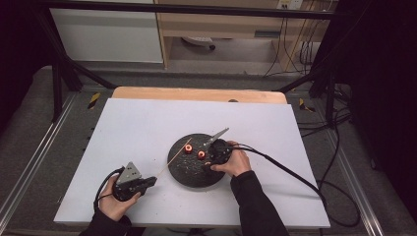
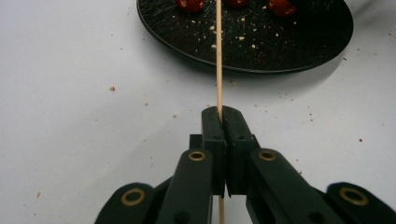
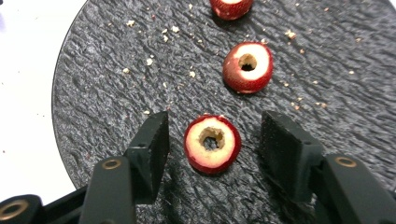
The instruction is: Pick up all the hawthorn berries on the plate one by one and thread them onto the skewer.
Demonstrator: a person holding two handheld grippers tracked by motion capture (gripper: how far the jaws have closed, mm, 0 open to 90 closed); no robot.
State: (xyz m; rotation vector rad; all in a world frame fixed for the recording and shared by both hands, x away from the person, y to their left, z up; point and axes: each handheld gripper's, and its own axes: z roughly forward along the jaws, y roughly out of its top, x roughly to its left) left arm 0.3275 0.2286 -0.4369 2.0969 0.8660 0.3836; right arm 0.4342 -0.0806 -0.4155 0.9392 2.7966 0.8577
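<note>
- Looking along the right gripper's (image 3: 212,140) jaws, we see a red fruit slice (image 3: 212,143) lying flat on the plate (image 3: 107,84), its pale cut face up and a ragged cored hole through the middle.
- We find the jaws standing either side of that slice, one pad (image 3: 154,140) to its left and one to its right, both clear of the skin, so nothing is gripped.
- We see a second cored slice (image 3: 247,66) just beyond it, and a third piece (image 3: 231,8) at the top edge.
- We note pale crumbs scattered over the plate's rough black surface.
- In the high view, we see the plate near the middle of the white table (image 1: 137,123), under the right hand (image 1: 235,162).
- We see the left gripper (image 2: 221,112) clamped tight on a thin wooden skewer (image 2: 218,56), which runs straight out over the plate's rim.
</note>
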